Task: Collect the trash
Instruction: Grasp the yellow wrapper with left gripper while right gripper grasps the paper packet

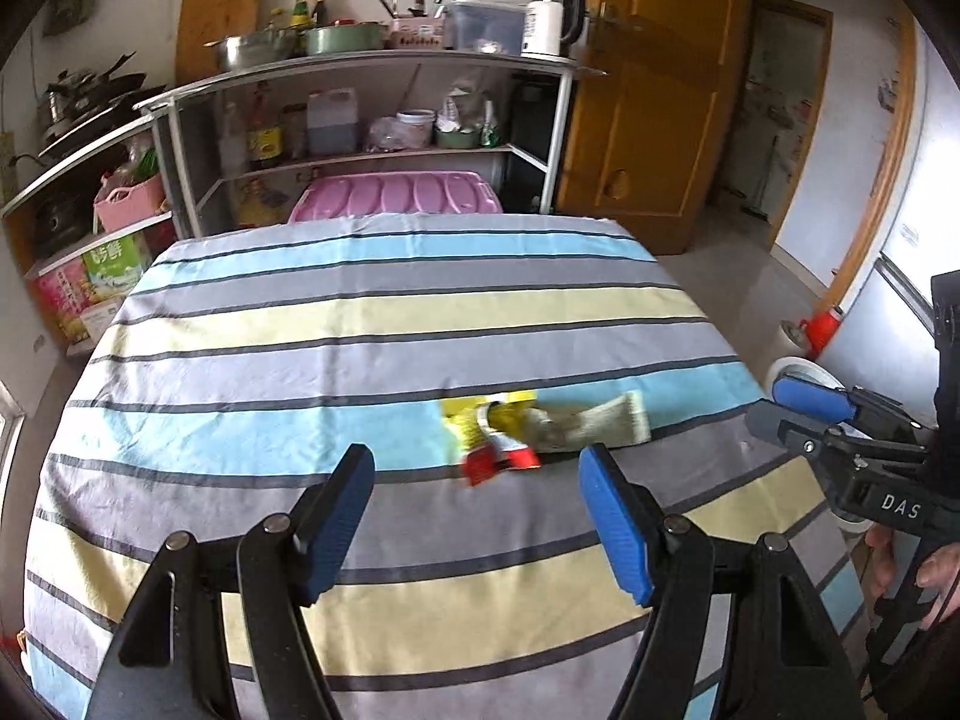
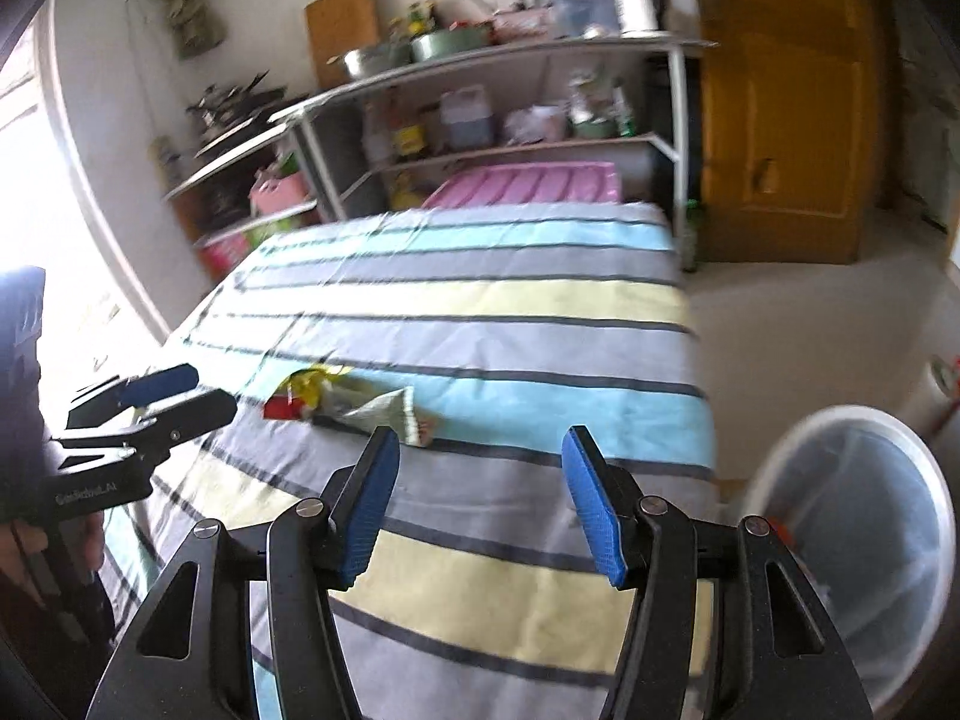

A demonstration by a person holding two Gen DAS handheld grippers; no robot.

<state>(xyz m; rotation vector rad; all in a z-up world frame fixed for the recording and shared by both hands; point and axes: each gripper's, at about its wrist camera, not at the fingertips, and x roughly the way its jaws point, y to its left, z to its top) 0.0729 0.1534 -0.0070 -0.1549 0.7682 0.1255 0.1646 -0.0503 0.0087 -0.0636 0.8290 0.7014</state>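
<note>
Trash [image 1: 528, 429] is sitting on your worktop [image 1: 360, 312], right on the pale blue stripe of the striped cloth, toward the right-hand side as your left camera sees it. It's a little heap of crumpled wrappers: a yellow bit at the back, a red piece [image 1: 498, 461] at the near edge, and a longer greyish-white packet [image 1: 600, 423] with a crimped end trailing off to the right. It's a bit blurry in both views, so no print is readable on any of it.

Your left claw [image 1: 477, 525] is released, blue pads well apart, nothing between them. The heap lies just beyond its fingertips, not touching either one.

Your right claw [image 2: 480, 501] is spread wide too, empty, with bare cloth between the pads. From that camera the trash [image 2: 354, 399] lies beyond and to the left of the left pad, with the greyish packet's end [image 2: 414, 417] coming just beside that pad's tip. Can't tell if they touch.

Each claw shows up at the edge of the other's view, both hanging over the worktop's near side.

A white round bin [image 2: 864, 540] with a clear liner stands on the floor just off the worktop's right edge.
</note>
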